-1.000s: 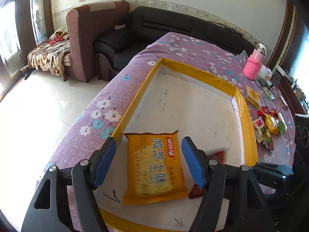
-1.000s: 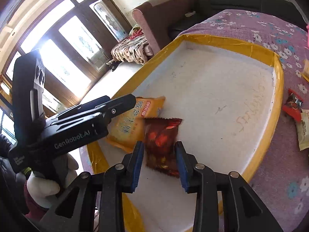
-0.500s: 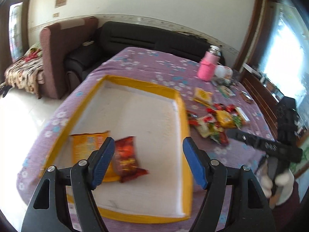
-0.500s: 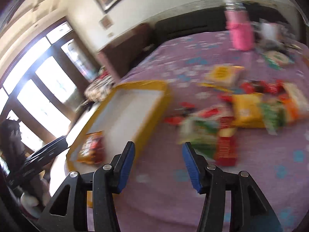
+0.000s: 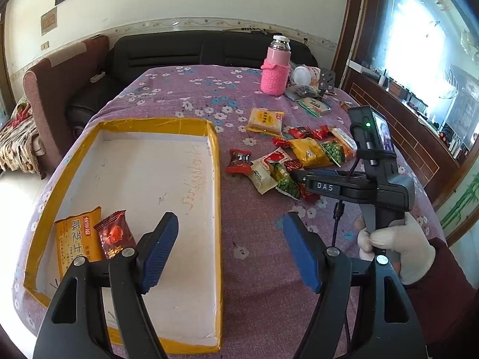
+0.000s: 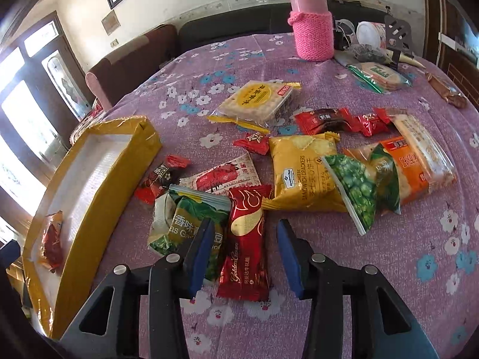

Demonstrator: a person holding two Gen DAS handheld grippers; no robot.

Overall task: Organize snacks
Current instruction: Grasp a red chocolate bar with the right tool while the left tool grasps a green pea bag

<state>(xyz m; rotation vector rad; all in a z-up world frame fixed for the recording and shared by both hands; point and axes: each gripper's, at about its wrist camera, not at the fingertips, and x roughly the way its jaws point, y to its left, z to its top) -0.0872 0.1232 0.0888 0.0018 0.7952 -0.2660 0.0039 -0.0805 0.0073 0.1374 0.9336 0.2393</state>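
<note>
A yellow-rimmed white tray lies on the purple flowered tablecloth; it also shows in the right wrist view. In it lie an orange cracker packet and a dark red snack packet. My left gripper is open and empty, over the tray's right rim. My right gripper is open, its jaws on either side of a red Golden Crown packet in the snack pile. Beside that packet lie a green pea packet and a yellow sandwich cracker packet.
A pink knit-covered flask stands at the table's far side with jars and wrappers beside it. A cracker pack and small red candies lie beyond the pile. A black sofa and a brown armchair stand behind the table.
My right gripper let go of the dark red packet in the tray and swung right to the snack pile. My left gripper pulled back from the orange packet and turned right.
</note>
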